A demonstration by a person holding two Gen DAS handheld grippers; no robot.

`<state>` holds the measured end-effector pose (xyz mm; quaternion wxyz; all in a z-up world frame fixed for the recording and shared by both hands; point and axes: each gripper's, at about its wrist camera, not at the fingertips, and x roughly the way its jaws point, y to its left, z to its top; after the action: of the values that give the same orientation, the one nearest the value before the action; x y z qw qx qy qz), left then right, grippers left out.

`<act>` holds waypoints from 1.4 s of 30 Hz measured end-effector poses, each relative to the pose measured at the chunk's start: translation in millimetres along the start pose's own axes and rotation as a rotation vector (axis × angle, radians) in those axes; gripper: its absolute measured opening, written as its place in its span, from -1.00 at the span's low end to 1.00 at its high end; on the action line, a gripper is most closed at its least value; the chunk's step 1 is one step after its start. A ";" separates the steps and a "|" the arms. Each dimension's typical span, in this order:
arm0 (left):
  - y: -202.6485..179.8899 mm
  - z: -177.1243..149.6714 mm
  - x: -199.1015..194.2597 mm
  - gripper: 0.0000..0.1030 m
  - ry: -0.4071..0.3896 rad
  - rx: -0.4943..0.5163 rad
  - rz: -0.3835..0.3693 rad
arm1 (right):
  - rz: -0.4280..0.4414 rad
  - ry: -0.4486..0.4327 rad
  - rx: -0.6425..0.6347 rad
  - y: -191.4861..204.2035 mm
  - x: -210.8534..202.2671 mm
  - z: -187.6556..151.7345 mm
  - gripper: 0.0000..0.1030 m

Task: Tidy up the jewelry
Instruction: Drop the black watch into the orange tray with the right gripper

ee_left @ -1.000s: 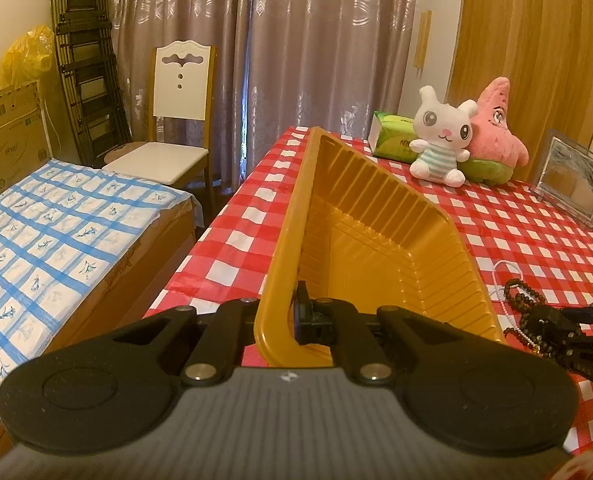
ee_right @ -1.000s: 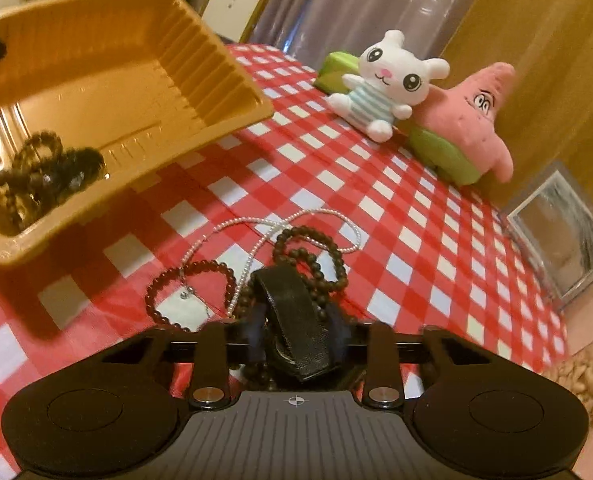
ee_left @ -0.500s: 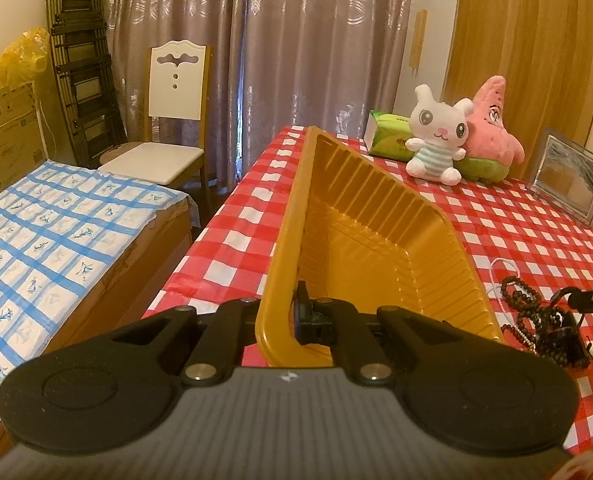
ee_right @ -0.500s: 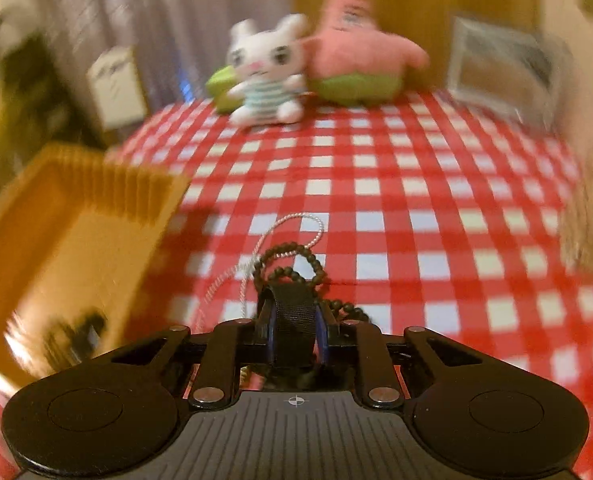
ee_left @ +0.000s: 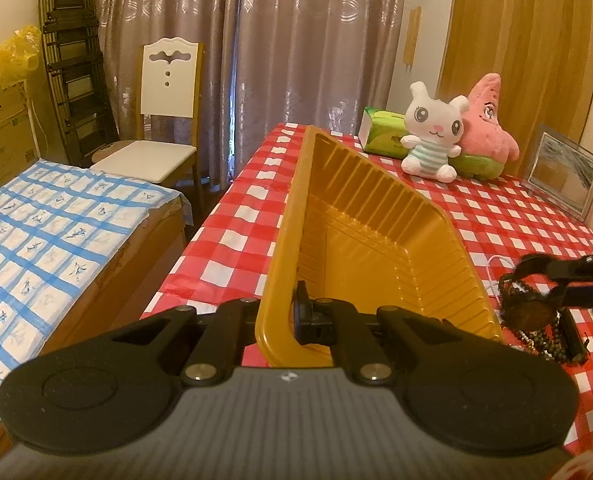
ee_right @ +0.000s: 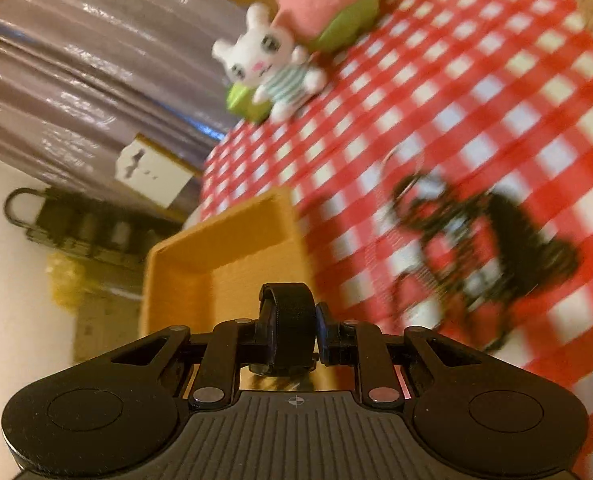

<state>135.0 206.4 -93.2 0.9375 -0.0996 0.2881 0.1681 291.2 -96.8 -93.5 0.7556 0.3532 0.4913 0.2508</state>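
Observation:
My left gripper (ee_left: 292, 316) is shut on the near rim of a yellow plastic tray (ee_left: 360, 236) and holds it tilted on the red checked table (ee_left: 236, 224). My right gripper (ee_right: 288, 328) is shut on a black wristwatch (ee_right: 288, 312) by its strap and holds it lifted, above the tray's (ee_right: 224, 260) near edge. In the left wrist view the right gripper (ee_left: 556, 284) hangs at the right edge with the watch face (ee_left: 530, 312) over a pile of dark bead bracelets (ee_left: 544, 340). The bead pile and a thin pearl strand (ee_right: 456, 240) lie blurred on the cloth.
A white bunny plush (ee_left: 432, 136), a pink starfish plush (ee_left: 488, 124) and a green tissue pack (ee_left: 384, 136) sit at the table's far end. A framed picture (ee_left: 564, 172) leans at the far right. A chair (ee_left: 164, 112) and a bed (ee_left: 48, 216) stand left of the table.
My right gripper has lifted the watch off the bead pile and swung left toward the tray, rolling as it goes. The left gripper and tray have stayed put.

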 end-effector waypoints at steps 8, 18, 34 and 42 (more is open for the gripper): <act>2.8 1.2 1.9 -0.90 0.010 0.007 -0.013 | -0.025 0.108 0.088 6.3 40.3 -31.7 -0.61; 6.1 0.9 3.8 -0.90 0.024 0.000 -0.023 | 0.014 0.092 0.032 22.2 49.4 -37.8 0.10; 6.1 1.0 5.7 -0.90 0.026 0.000 -0.012 | -0.166 -0.076 -0.089 -22.2 -15.6 -28.5 0.10; 2.7 -0.9 6.7 -0.88 0.025 0.008 0.022 | -0.302 -0.150 -0.094 -67.1 -45.9 -16.6 0.10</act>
<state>138.7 210.4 -98.0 0.9322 -0.0949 0.3015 0.1762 260.1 -167.3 -124.4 0.8349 0.2572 0.4687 0.1304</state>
